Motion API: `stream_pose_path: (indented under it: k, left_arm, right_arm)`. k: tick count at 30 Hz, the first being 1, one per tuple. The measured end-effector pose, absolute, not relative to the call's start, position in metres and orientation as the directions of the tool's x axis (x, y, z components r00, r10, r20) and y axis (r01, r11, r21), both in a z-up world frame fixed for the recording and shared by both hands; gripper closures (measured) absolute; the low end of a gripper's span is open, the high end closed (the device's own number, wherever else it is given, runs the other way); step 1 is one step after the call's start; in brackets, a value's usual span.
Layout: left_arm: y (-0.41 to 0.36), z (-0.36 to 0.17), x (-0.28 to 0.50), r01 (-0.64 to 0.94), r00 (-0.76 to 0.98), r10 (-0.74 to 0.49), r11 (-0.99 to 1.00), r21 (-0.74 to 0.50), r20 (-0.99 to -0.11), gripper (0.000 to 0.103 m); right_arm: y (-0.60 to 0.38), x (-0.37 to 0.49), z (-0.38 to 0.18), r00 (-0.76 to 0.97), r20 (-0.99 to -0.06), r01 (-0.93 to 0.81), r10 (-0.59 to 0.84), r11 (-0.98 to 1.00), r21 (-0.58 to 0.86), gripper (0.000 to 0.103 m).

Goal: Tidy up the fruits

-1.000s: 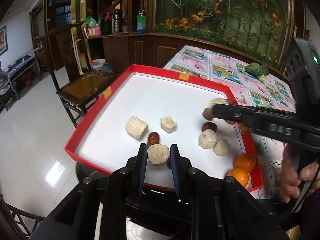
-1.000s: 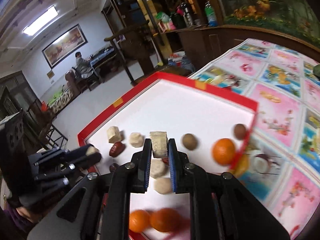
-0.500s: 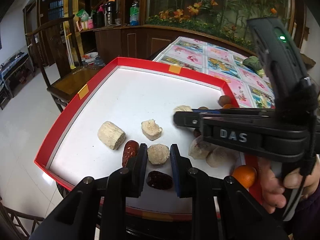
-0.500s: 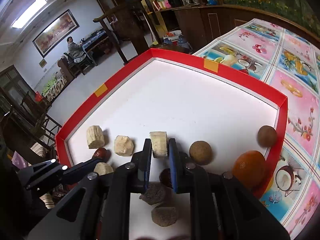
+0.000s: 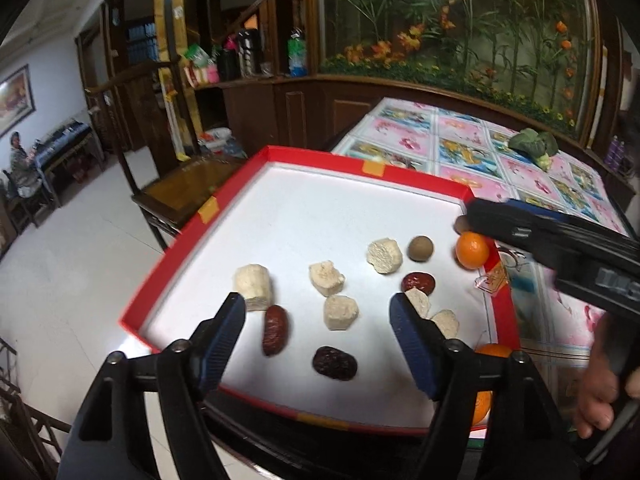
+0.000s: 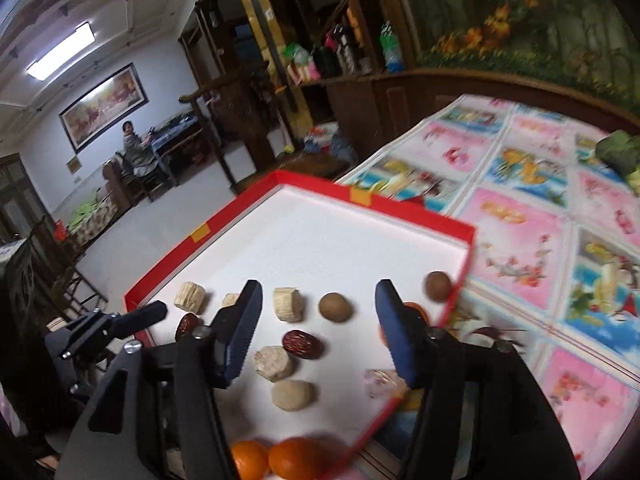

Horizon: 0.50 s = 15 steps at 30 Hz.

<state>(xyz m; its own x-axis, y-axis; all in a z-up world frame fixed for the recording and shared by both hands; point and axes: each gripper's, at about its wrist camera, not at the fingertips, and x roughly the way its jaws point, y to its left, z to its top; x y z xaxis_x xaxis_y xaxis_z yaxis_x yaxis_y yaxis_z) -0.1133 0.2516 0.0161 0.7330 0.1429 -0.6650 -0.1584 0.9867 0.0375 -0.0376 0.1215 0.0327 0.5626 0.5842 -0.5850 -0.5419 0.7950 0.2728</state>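
Note:
A red-rimmed white tray [image 5: 208, 212] [image 6: 200, 232] holds several beige chunks, dark red dates, brown round fruits and oranges. My left gripper [image 5: 318, 330] is open and empty above a beige chunk [image 5: 340, 312], with dates [image 5: 275, 330] [image 5: 334, 363] beside it. My right gripper [image 6: 318, 320] is open and empty above a beige chunk [image 6: 288, 304], a brown fruit [image 6: 335, 307] and a date [image 6: 302, 344]. The right gripper also shows in the left wrist view [image 5: 560, 240] over an orange [image 5: 472, 250]. Two oranges [image 6: 272, 458] lie at the tray's near edge.
The tray sits on a table with a pink and blue patterned cloth [image 6: 540, 220]. A green vegetable [image 5: 532, 146] lies far back on it. A wooden chair [image 5: 180, 188] stands left of the tray. A person sits far off [image 6: 134, 148].
Both grippers have opened and let go of their beige chunks, which now lie on the tray. Both grippers have drawn back from the tray.

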Motion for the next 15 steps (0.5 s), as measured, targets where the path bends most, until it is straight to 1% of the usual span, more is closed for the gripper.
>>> stream_pose_path:
  k: [3, 4, 7, 12, 15]
  left_arm:
    - [0.248, 0.021, -0.122, -0.195, 0.745, 0.200, 0.978, 0.078, -0.636, 0.023]
    - [0.246, 0.022, -0.125, -0.207, 0.745, 0.218, 0.974, 0.092, -0.630, 0.021]
    - [0.243, 0.026, -0.132, -0.235, 0.744, 0.259, 0.964, 0.122, -0.616, 0.020]
    - [0.240, 0.034, -0.144, -0.294, 0.742, 0.324, 0.944, 0.149, -0.588, 0.018]
    - [0.238, 0.040, -0.155, -0.334, 0.744, 0.370, 0.927, 0.169, -0.557, 0.017]
  right_arm:
    - [0.107, -0.055, 0.042, 0.610, -0.546, -0.528, 0.574, 0.809, 0.260, 0.036]
    - [0.103, -0.062, 0.045, 0.630, -0.535, -0.521, 0.563, 0.817, 0.247, 0.033]
    - [0.095, -0.085, 0.052, 0.675, -0.501, -0.514, 0.541, 0.833, 0.207, 0.025]
    - [0.089, -0.121, 0.065, 0.737, -0.452, -0.502, 0.502, 0.855, 0.129, 0.022]
    - [0.084, -0.140, 0.075, 0.769, -0.413, -0.489, 0.488, 0.865, 0.112, 0.017]
